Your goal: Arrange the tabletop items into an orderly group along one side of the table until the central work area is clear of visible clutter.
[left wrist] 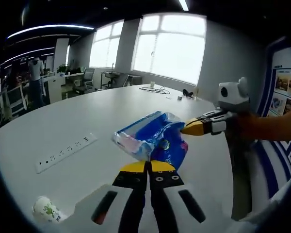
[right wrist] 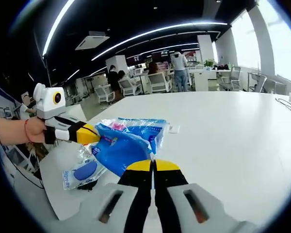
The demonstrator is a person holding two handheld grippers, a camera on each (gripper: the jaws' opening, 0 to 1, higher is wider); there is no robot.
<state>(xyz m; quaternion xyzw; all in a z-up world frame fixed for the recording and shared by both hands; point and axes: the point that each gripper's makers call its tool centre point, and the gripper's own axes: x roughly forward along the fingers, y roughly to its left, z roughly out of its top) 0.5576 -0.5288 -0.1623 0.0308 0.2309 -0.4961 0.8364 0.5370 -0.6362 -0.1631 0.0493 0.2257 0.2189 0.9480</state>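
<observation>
Two claws, both pinched shut on one blue plastic package (left wrist: 153, 138), lifted above the white bench (left wrist: 63, 124). Left claw (left wrist: 148, 166) closed on the near edge of the package; right claw (left wrist: 191, 127) gripping its far corner from the side. In the right gripper view: right claw (right wrist: 153, 165) clamped on the package (right wrist: 123, 141), left claw (right wrist: 89, 134) entering from the left and biting the opposite end. Below the package, near the bench edge, a smaller clear packet with a blue oval (right wrist: 82, 172). Elsewhere on the bench: a white power strip (left wrist: 65, 152) toward the middle, a crumpled white wrapper (left wrist: 46, 209) at the near edge, cables (left wrist: 155, 89) at the far edge. Step in hand, judged: carrying the package toward one side. Next move: lowering it beside the smaller packet near the edge, both claws releasing together.
</observation>
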